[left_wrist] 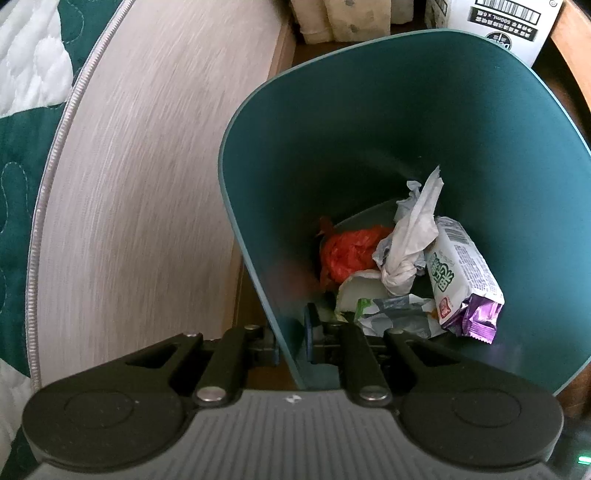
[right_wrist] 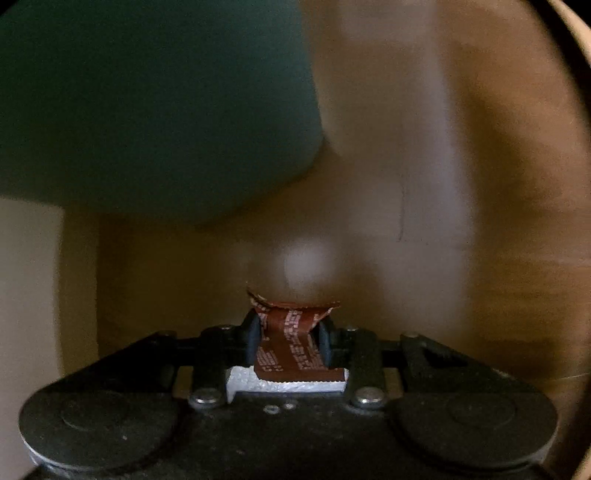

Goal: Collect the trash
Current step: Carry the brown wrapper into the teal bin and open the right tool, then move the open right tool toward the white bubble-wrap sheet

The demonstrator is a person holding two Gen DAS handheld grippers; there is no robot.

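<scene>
A teal waste bin fills the left wrist view, seen from above. Inside lie a red plastic bag, a twisted white tissue, a white and green packet, a purple wrapper and a crumpled foil pack. My left gripper is shut on the bin's near wall, one finger outside and one inside. In the right wrist view my right gripper is shut on a brown printed wrapper, creased between the pads. The bin's outer side looms blurred at upper left.
A pale mattress side with a green and white quilt runs along the bin's left. Wrapped paper rolls and a cardboard box stand behind it. Blurred wooden floor and a pale spot lie beyond the right gripper.
</scene>
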